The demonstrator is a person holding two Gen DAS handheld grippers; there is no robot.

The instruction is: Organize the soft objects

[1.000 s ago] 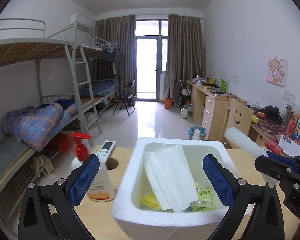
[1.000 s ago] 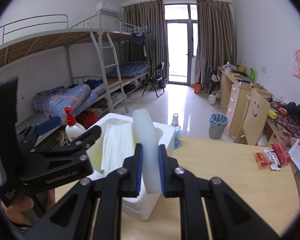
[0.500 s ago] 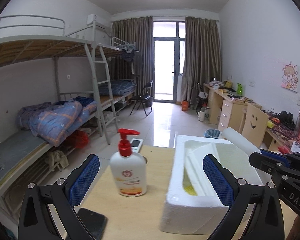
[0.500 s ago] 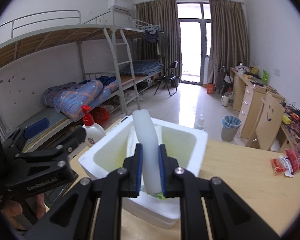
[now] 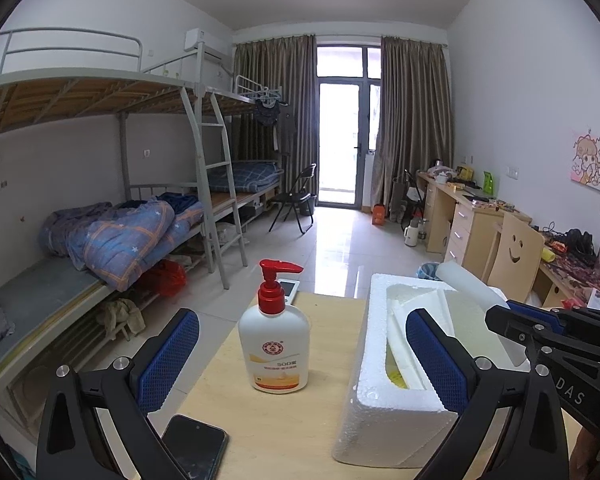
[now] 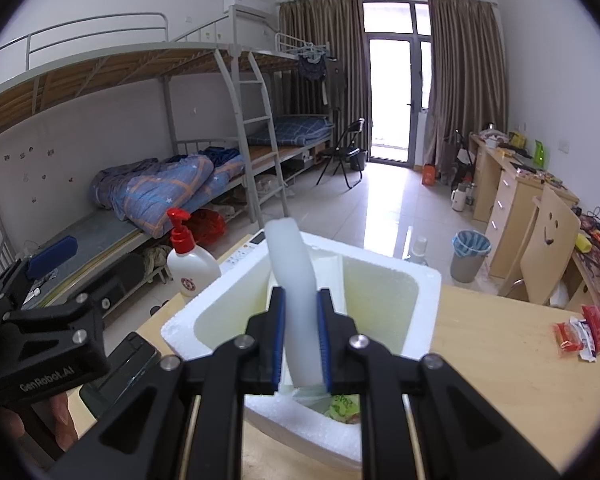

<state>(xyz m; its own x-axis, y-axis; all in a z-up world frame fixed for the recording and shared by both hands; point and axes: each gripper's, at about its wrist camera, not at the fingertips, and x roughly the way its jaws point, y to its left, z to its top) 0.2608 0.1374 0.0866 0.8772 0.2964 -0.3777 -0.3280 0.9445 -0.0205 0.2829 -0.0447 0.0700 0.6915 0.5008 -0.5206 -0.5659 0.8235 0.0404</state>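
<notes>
On the light wooden table (image 5: 284, 420), left wrist view first: left gripper (image 5: 300, 364) has its blue-padded jaws spread wide apart, nothing between the pads, pointing past a white pump bottle with red nozzle and orange label (image 5: 275, 338) that stands upright near the table's middle. Black smartphone (image 5: 196, 446) lies flat at the near edge, just beside the left finger. White square styrofoam box (image 5: 384, 412) sits to the right of the bottle, apart from it; white folded foam sheets lean inside it and something yellow shows at the bottom. White remote control (image 5: 290, 290) lies behind the bottle at the far table edge. Right gripper (image 5: 540, 330) comes in from the right over the box, holding a white foam roll (image 5: 466, 286) whose far end sticks up above the box's far rim. Right wrist view: right gripper (image 6: 301, 340) has its blue pads clamped on the white foam roll (image 6: 294, 280), squeezing it near its lower end; roll stands nearly upright, slightly tilted, lower end down inside the styrofoam box (image 6: 384, 320), top end above the rim. Green packet (image 6: 342, 404) sits at the box bottom by the right pad. Pump bottle (image 6: 188, 264) is left of the box, smartphone (image 6: 120, 368) near the left gripper's body (image 6: 44, 340). Red and white snack packets (image 6: 584, 332) lie at the table's right side, well apart from the box.
</notes>
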